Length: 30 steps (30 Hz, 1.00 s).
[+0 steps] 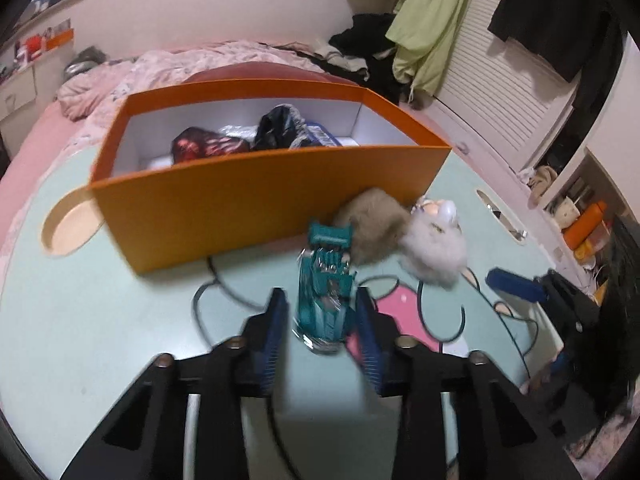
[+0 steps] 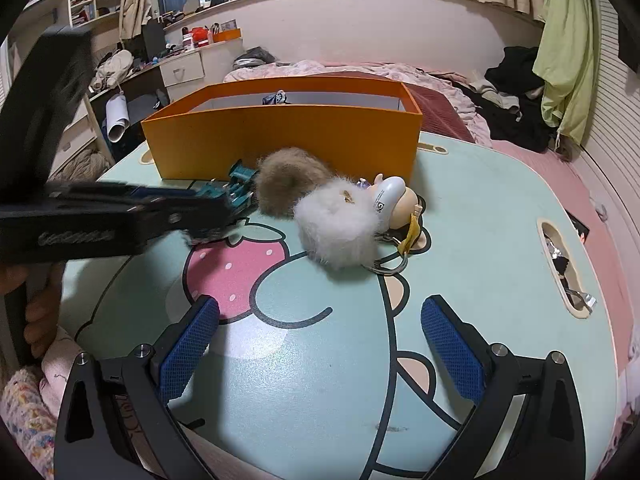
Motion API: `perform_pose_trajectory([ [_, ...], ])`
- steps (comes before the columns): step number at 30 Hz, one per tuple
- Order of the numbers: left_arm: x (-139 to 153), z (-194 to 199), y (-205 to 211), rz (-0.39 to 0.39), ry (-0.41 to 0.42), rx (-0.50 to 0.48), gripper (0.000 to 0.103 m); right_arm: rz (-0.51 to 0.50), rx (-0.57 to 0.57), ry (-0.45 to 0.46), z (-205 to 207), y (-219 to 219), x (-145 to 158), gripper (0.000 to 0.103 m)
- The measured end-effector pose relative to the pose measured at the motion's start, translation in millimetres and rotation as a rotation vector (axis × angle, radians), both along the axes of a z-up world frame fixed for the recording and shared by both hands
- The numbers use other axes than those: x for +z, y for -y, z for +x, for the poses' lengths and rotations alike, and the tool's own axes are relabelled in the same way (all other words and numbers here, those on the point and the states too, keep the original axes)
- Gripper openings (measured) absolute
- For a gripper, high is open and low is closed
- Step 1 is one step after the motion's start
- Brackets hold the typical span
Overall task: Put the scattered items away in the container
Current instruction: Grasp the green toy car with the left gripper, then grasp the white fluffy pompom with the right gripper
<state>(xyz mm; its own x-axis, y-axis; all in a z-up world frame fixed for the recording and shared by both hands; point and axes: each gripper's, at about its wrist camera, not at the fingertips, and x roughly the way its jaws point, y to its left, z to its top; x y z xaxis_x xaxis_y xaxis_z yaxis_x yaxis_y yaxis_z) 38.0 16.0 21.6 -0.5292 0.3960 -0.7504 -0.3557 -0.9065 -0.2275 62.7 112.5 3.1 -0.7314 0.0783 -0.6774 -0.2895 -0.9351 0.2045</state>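
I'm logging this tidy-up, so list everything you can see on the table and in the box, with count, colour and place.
toy car: one, teal, on the table between the left tool's fingers
fluffy keychain doll: one, tan and white, beside the box's front wall
box: one, orange, at the table's far side
wrapped items in the box: several, red, black, blue
table: one, mint green, cartoon print
left tool: open, around the car
right tool: open, holding nothing

Left wrist view: low over the table point(image 1: 120, 320), facing the box point(image 1: 256, 200) close ahead, toy car point(image 1: 326, 296) nearest. Right wrist view: farther back and to the right, facing the same box point(image 2: 280, 140). Shared: box, car point(image 2: 236, 192), fluffy doll point(image 2: 344, 220), table point(image 2: 320, 380).
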Motion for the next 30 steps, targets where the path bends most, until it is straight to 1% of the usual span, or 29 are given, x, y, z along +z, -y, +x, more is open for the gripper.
perform_pose_trajectory([
  [3, 2, 10, 4, -0.008, -0.015, 0.008, 0.03, -0.004, 0.0, -0.003, 0, -1, 0, 0.101],
  [4, 4, 13, 4, -0.013, -0.03, 0.014, 0.039, -0.01, 0.001, -0.008, 1, -2, 0, 0.101],
  [5, 6, 14, 4, -0.017, -0.044, 0.016, 0.055, -0.028, 0.003, -0.02, 3, -4, 1, 0.101],
  [6, 8, 13, 5, -0.022, -0.057, 0.015, 0.061, -0.058, 0.006, -0.037, 5, -9, 1, 0.101],
  [7, 10, 13, 5, -0.029, -0.073, 0.014, 0.063, -0.092, 0.001, -0.054, 8, -16, 2, 0.101],
  [9, 15, 10, 2, -0.044, -0.089, 0.006, 0.064, -0.135, -0.053, -0.093, 16, -33, 6, 0.101],
  [11, 14, 3, -3, -0.055, -0.077, -0.01, 0.064, -0.116, -0.125, -0.107, 20, -49, 11, 0.101],
  [13, 9, -5, -8, -0.074, -0.055, -0.014, 0.064, -0.118, -0.151, -0.098, 18, -60, 14, 0.101],
  [14, 6, -7, -11, -0.082, -0.046, -0.017, 0.062, -0.134, -0.143, -0.094, 16, -62, 14, 0.101],
  [15, 3, -10, -13, -0.085, -0.032, -0.027, 0.057, -0.155, -0.135, -0.09, 14, -63, 13, 0.101],
  [16, 0, -10, -15, -0.089, -0.029, -0.034, 0.039, -0.17, -0.126, -0.086, 11, -62, 12, 0.097],
  [17, 0, -9, -16, -0.109, -0.04, -0.031, 0.027, -0.177, -0.111, -0.082, 7, -60, 12, 0.094],
  [18, 1, -7, -17, -0.122, -0.049, -0.029, 0.026, -0.175, -0.092, -0.077, 2, -55, 12, 0.089],
  [19, 1, -5, -15, -0.117, -0.051, -0.032, 0.026, -0.166, -0.074, -0.074, -2, -50, 13, 0.084],
  [22, 2, 1, -10, -0.096, -0.051, -0.029, 0.026, -0.112, -0.018, -0.069, -14, -30, 19, 0.075],
  [23, 3, 3, -8, -0.089, -0.051, -0.027, 0.026, -0.088, -0.007, -0.065, -16, -24, 20, 0.074],
  [24, 3, 5, -6, -0.081, -0.051, -0.024, 0.026, -0.053, 0.006, -0.05, -22, -17, 21, 0.072],
  [25, 4, 6, -4, -0.074, -0.052, -0.02, 0.026, -0.027, 0.014, -0.03, -27, -13, 20, 0.067],
  [26, 3, 7, -3, -0.069, -0.053, -0.016, 0.026, -0.018, 0.019, -0.007, -32, -12, 18, 0.064],
  [27, 4, 9, -1, -0.062, -0.055, -0.011, 0.026, -0.02, 0.026, 0.018, -37, -11, 14, 0.058],
  [28, 4, 10, 1, -0.056, -0.058, -0.006, 0.026, -0.026, 0.03, 0.036, -40, -12, 11, 0.05],
  [29, 4, 10, 2, -0.05, -0.061, -0.002, 0.025, -0.025, 0.032, 0.043, -41, -12, 9, 0.045],
  [30, 5, 11, 4, -0.042, -0.065, 0.004, 0.025, -0.023, 0.038, 0.038, -40, -12, 9, 0.034],
])
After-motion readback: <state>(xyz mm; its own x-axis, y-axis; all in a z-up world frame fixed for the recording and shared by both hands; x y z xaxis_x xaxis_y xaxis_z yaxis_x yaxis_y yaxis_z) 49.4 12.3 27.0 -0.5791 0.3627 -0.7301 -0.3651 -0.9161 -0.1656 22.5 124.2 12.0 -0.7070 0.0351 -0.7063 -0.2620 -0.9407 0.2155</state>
